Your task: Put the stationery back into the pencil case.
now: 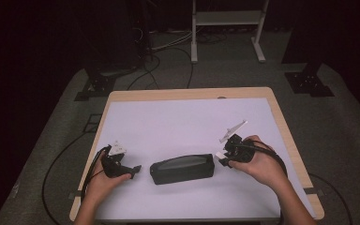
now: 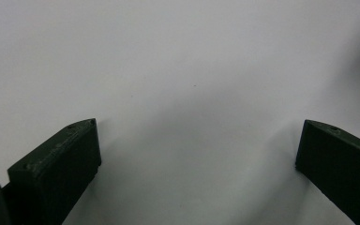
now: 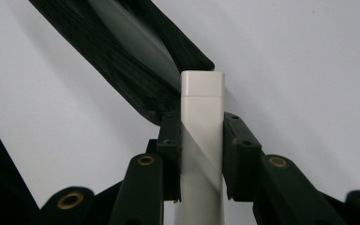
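Working at a wood-edged worktop (image 1: 281, 122) under a white sheet, dark room around us, grey carpet and cables behind. Our right gripper (image 3: 200, 154) has its jaws clamped on a white bar (image 3: 202, 122), just beside the black case's (image 1: 183, 168) end. Our left gripper (image 2: 197, 154) rests near the case's other end, jaws wide apart.

Our left gripper (image 1: 130, 172) rests low, jaws spread wide with nothing between them, while our right gripper (image 1: 221, 156) hangs tilted, jaws clamped tight on a load.
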`<state>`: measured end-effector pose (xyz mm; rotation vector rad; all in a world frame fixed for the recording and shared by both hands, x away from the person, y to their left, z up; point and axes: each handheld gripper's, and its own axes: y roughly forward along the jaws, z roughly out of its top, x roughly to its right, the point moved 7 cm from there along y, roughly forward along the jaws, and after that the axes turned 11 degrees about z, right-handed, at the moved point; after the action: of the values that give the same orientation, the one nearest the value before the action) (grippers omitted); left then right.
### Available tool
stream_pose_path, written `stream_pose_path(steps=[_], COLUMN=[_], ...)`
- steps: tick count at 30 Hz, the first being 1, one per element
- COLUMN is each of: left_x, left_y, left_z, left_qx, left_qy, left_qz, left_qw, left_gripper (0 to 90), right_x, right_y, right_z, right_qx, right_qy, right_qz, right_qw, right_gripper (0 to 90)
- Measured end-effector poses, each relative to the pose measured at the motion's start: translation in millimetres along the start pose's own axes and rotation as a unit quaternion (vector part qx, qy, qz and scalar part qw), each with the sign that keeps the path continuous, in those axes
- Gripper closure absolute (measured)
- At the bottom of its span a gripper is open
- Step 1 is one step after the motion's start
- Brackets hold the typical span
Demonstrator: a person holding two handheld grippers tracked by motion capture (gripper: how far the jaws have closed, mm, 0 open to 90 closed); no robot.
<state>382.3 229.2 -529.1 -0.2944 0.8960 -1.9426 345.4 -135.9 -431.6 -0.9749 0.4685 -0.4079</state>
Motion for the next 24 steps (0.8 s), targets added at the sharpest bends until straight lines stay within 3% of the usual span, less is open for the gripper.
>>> stream_pose_path(steps=[12,24], left_x=[0.1,0.1], left_y=[0.0,0.0], left_z=[0.0,0.0], left_qx=[0.0,0.001], left_qy=[0.0,0.0], left_qz=[0.0,0.0], left_qw=[1.0,1.0], left_gripper=[0.0,0.0], right_x=[-5.9,-19.2], right_y=[0.5,9.4], right_z=[23.6,45.9], right_qx=[0.01,0.0], right_qy=[-0.043,-0.109], right_qz=[0.011,0.04], right_qw=[0.999,0.9933], right_gripper=[70.4,70.3])
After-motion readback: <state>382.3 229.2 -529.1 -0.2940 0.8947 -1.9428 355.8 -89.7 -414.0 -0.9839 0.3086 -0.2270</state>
